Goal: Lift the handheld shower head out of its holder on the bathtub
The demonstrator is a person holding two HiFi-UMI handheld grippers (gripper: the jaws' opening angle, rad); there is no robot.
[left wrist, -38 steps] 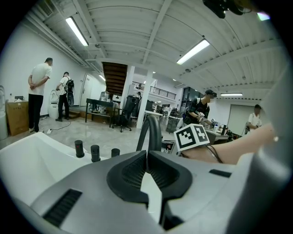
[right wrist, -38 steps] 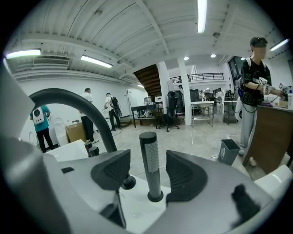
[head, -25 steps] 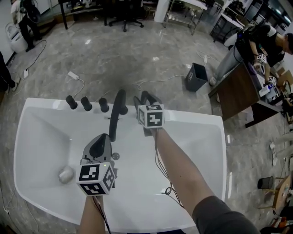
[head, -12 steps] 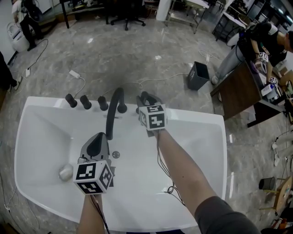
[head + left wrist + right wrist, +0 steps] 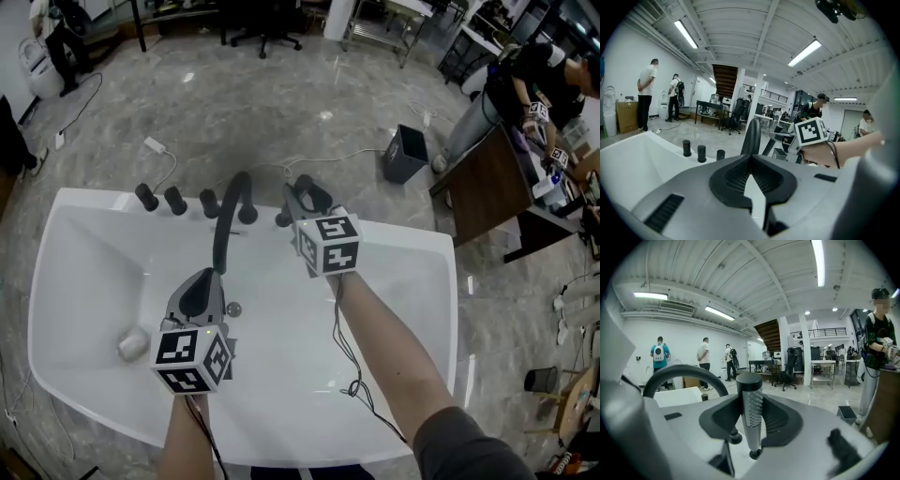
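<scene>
A white bathtub (image 5: 422, 281) fills the head view, on a grey marble floor. On its far rim a black arched faucet spout (image 5: 223, 220) curves toward the near side. To the right of the spout the right tool (image 5: 306, 192) reaches over the far rim. Its jaws have just been closing and now clamp the handheld shower head (image 5: 751, 418), which stands upright between them.

The shower head is a slim grey cylinder with a flat black cap on top, a dimpled face and a small black tip at the bottom. That tip shows against the white tub.

The left tool (image 5: 204, 281) hovers over the middle of the tub, jaws together with nothing in them. Three short black knobs (image 5: 175, 200) stand left of the spout.

Only the right gripper view shows the shower head's shape and dimples. In the head view the tool and its marker cube cover most of it. The left gripper view shows spout, knobs and the right hand's cube.
</scene>
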